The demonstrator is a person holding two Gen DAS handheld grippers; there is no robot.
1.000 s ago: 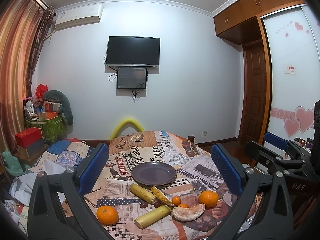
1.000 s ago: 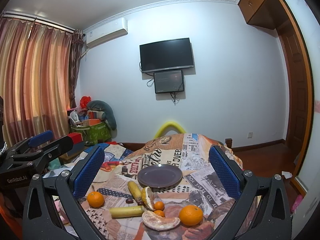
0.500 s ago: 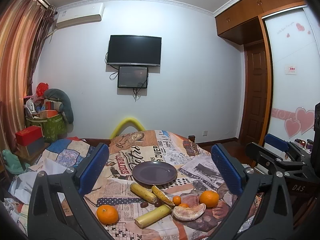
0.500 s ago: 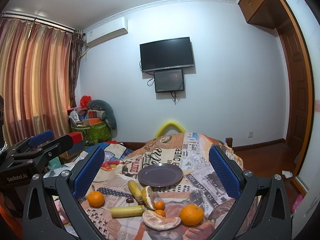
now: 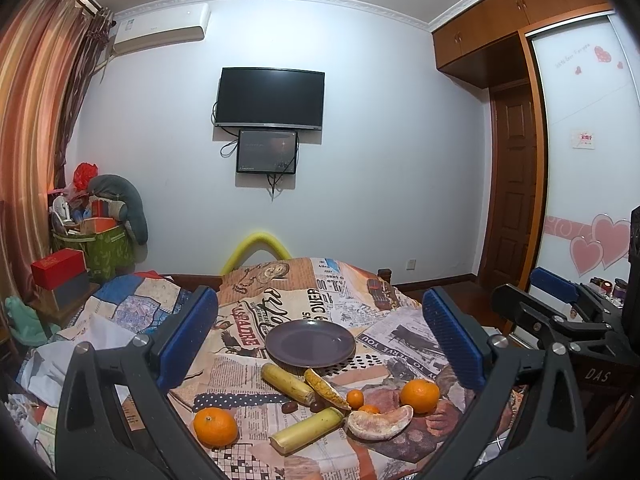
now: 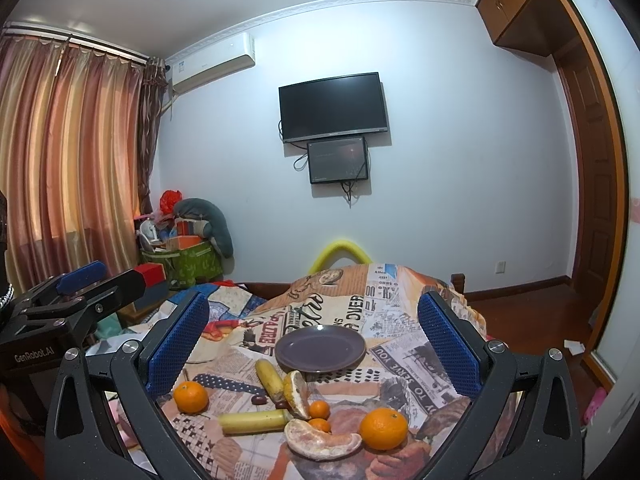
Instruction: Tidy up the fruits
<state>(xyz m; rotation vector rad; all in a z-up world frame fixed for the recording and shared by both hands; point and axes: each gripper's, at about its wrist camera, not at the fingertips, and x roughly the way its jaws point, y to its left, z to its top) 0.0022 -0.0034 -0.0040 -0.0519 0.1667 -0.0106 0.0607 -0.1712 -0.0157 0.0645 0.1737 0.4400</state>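
the left gripper (image 6: 76, 300) reads "genrobot.ai", the right gripper (image 5: 560, 312) "das"; both grippers' fingers are apart. the purple plate (image 5: 310, 341) holds nothing.

Even, cool indoor light, soft shadows, sharp focus, strong fisheye bending and dark vignette at the edges.

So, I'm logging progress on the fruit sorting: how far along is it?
Nothing looks done yet: the purple plate holds no fruit. Nothing is in hand either; the left gripper and right gripper both hang open above the cloth. All the fruit is left: two large oranges, two small ones, two yellow stalk pieces, the peeled segments.
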